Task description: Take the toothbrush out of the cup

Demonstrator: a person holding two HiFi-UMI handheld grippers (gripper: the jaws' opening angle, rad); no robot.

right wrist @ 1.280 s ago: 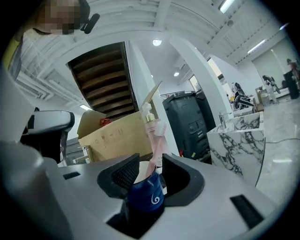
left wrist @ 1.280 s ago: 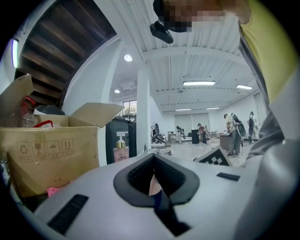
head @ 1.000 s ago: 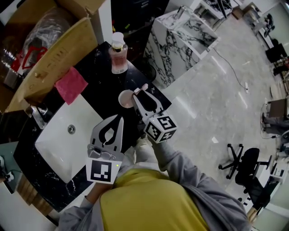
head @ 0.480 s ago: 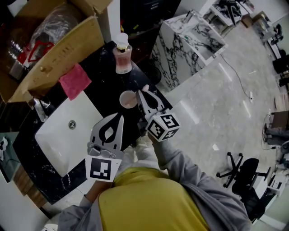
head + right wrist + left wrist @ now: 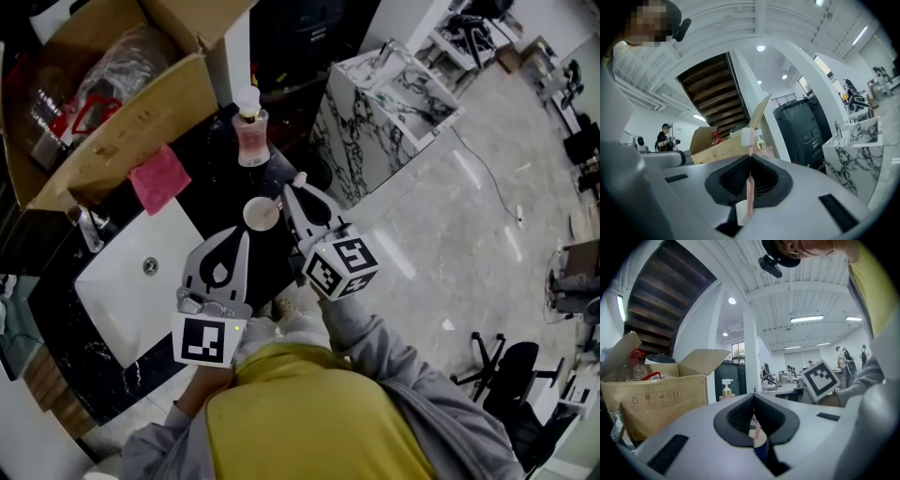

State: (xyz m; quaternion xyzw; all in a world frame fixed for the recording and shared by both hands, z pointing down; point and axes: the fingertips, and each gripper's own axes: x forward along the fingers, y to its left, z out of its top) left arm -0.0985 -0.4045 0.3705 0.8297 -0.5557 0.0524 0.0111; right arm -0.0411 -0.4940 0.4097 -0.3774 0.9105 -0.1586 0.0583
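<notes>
**Head view.** I see the right gripper [image 5: 292, 191] held over the black counter [image 5: 211, 164]. Its jaws are closed on the pink toothbrush [image 5: 300, 178], whose bristle end sticks out just past the tips. The cup [image 5: 261, 214] stands upright on the counter, just beside those tips on their left in the picture. From here I cannot tell whether the handle's lower end is clear of the rim. The left gripper [image 5: 247, 234] is nearer the person, over the counter edge beside the white sink [image 5: 122, 291], with its jaws brought to a point and nothing in them. A soap bottle [image 5: 250, 131] stands beyond the cup. A pink cloth [image 5: 157, 178] lies between the sink and an open cardboard box [image 5: 103, 122].

**Left gripper view.** The left gripper [image 5: 753, 397] has its jaws together at the tips, with nothing gripped. Behind them are the cardboard box [image 5: 656, 394] and the soap bottle [image 5: 725, 387]. The right gripper's marker cube [image 5: 819, 380] shows at the right.

**Right gripper view.** The right gripper [image 5: 749, 158] has its pads pressed on the toothbrush [image 5: 749, 187]. The handle runs upright through the closed jaws and the white bristles stand above the tips. The cardboard box [image 5: 717, 143] is behind.
</notes>
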